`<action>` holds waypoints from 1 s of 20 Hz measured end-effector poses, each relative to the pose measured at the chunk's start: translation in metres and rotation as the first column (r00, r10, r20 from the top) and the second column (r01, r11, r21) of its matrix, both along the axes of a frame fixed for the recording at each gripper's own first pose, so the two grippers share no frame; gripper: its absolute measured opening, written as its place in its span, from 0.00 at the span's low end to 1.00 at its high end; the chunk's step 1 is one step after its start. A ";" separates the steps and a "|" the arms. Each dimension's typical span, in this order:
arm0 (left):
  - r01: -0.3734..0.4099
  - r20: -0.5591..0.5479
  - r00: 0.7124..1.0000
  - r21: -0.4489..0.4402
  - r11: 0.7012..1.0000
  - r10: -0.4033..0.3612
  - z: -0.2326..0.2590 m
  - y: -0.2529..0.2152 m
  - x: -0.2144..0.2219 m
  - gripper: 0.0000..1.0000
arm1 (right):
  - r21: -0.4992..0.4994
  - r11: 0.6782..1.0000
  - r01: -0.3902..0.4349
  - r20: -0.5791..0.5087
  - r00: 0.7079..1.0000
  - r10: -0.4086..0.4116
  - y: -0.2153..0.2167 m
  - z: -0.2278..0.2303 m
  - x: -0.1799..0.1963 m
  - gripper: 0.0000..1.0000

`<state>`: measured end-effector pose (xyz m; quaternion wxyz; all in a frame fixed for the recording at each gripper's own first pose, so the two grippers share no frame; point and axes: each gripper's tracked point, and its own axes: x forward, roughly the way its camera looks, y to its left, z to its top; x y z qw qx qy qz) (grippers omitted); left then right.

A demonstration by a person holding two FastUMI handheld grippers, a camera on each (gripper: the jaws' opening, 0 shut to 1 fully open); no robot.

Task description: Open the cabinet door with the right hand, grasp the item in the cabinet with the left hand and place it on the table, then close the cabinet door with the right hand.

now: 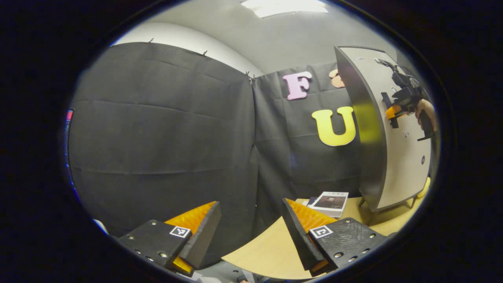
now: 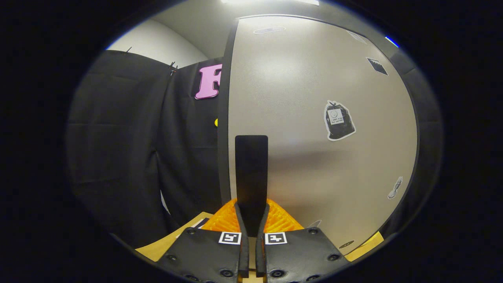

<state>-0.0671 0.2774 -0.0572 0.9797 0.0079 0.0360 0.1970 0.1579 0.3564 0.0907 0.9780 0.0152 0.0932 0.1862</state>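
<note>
The cabinet (image 1: 363, 129) stands on the table at the right of the left gripper view, with a dark side and a pale door (image 1: 408, 165). My right gripper (image 1: 402, 104), held by a hand (image 1: 426, 112), is at the door's black handle (image 1: 387, 110). In the right gripper view the right gripper (image 2: 251, 214) is shut on that upright handle (image 2: 251, 169), and the door (image 2: 314, 98) is just behind it. My left gripper (image 1: 251, 226) is open and empty, low over the table's edge, well left of the cabinet. The cabinet's inside is hidden.
A booklet (image 1: 332, 201) lies on the wooden table (image 1: 271, 247) just left of the cabinet's feet. Stickers (image 2: 338, 120) dot the door. Black cloth walls close the back and left. Something yellow (image 1: 426, 186) peeks out past the cabinet's right edge.
</note>
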 end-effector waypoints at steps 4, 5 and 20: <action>0.045 0.008 0.999 -0.004 0.999 -0.045 0.005 -0.023 0.004 0.92 | 0.011 0.997 -0.077 -0.011 0.997 0.078 -0.003 0.004 -0.018 0.08; 0.058 0.009 0.998 -0.007 0.998 -0.058 0.006 -0.026 0.002 0.92 | 0.014 0.995 -0.102 -0.016 0.995 0.103 -0.004 0.005 -0.023 0.08; 0.281 0.054 0.958 -0.006 0.960 -0.281 0.045 -0.196 0.032 0.94 | 0.106 0.919 -0.380 -0.033 0.922 0.385 -0.058 0.030 -0.112 0.08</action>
